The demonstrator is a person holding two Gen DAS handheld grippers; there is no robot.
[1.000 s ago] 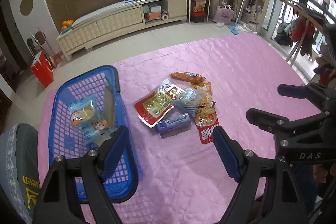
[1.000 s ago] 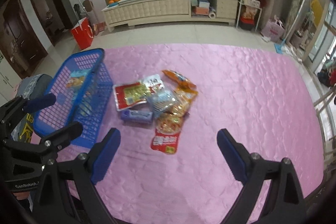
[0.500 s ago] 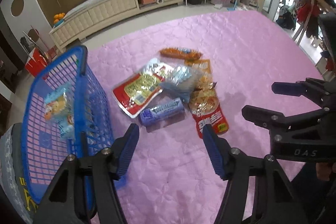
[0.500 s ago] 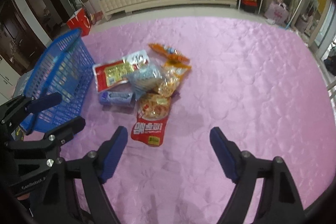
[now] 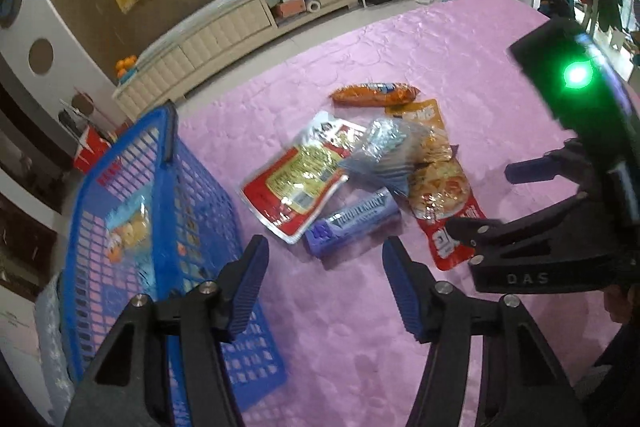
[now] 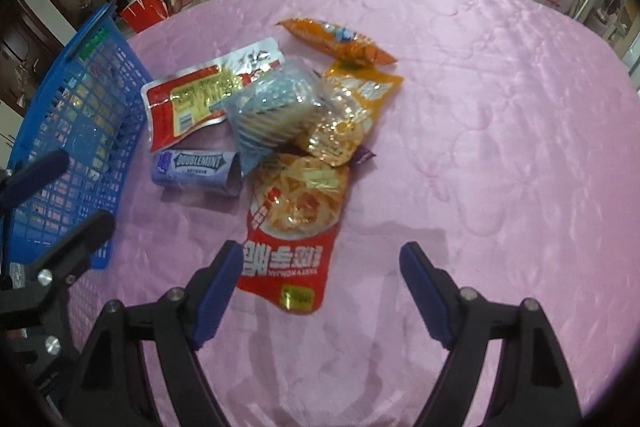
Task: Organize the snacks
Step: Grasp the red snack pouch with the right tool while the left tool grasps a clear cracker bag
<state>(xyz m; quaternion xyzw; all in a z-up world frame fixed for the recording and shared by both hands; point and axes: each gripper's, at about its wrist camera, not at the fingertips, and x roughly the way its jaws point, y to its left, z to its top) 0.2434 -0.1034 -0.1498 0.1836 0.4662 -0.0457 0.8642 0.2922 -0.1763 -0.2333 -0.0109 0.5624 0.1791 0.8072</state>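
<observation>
A pile of snack packets lies on the pink quilted cloth (image 6: 480, 131). It holds a purple Doublemint pack (image 5: 352, 223) (image 6: 196, 167), a red and silver pouch (image 5: 296, 179) (image 6: 200, 95), a blue-grey bag (image 6: 272, 111), an orange packet (image 6: 336, 41), a yellow bag (image 6: 352, 111) and a red noodle packet (image 6: 296, 227). A blue basket (image 5: 168, 195) (image 6: 60, 115) with a snack bag (image 5: 128, 231) inside stands left of the pile. My left gripper (image 5: 324, 283) is open just short of the Doublemint pack. My right gripper (image 6: 320, 291) is open over the red noodle packet's near end.
A cream low cabinet (image 5: 224, 31) and shelves stand on the floor beyond the cloth. A red bag (image 5: 90, 147) sits on the floor past the basket. The right gripper's body (image 5: 560, 247) shows at the right of the left wrist view.
Both grippers have moved forward and down toward the snack pile, which now fills more of each view. Both stay open and empty.
</observation>
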